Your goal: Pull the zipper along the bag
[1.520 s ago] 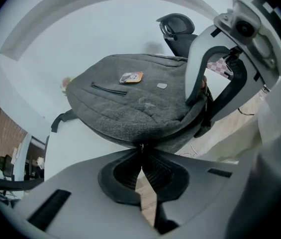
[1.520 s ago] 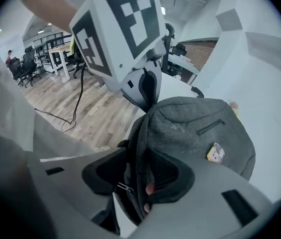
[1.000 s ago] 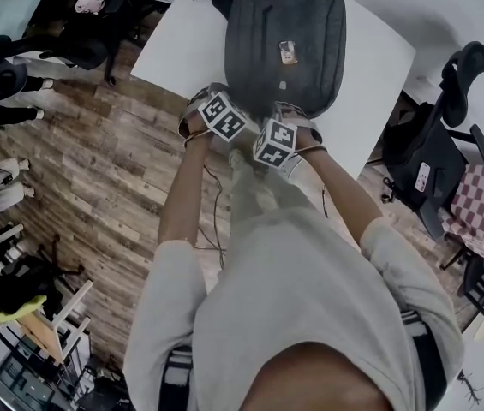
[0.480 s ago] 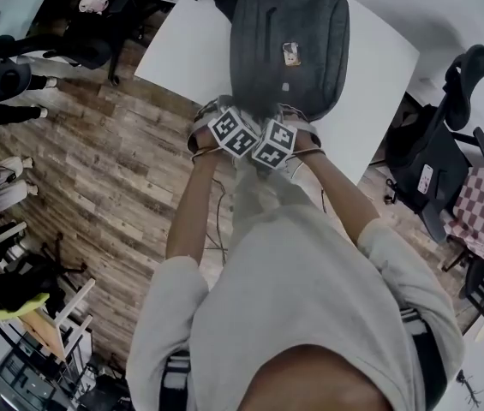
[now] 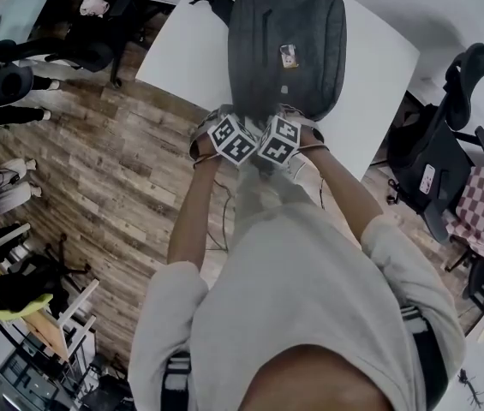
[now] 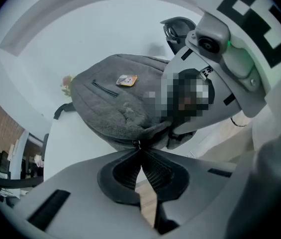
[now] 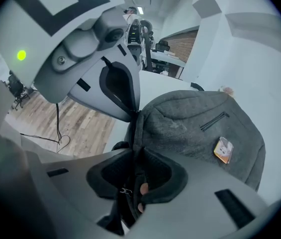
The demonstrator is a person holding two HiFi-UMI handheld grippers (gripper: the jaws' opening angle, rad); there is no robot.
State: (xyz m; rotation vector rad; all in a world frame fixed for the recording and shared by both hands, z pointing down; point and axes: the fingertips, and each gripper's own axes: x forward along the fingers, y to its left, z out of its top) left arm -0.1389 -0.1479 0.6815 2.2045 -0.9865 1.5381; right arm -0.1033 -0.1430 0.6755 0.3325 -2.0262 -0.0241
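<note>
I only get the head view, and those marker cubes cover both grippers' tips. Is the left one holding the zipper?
Observer: Yes. The left gripper view shows the left gripper shut, its tips pinching the small metal zipper pull at the bag's near edge.
Operator: And the right one?
Observer: The right gripper is clamped on the bag's dark edge fabric, close beside the left one.
Operator: Any lights on them?
Observer: A green light glows on the right gripper's body.
</note>
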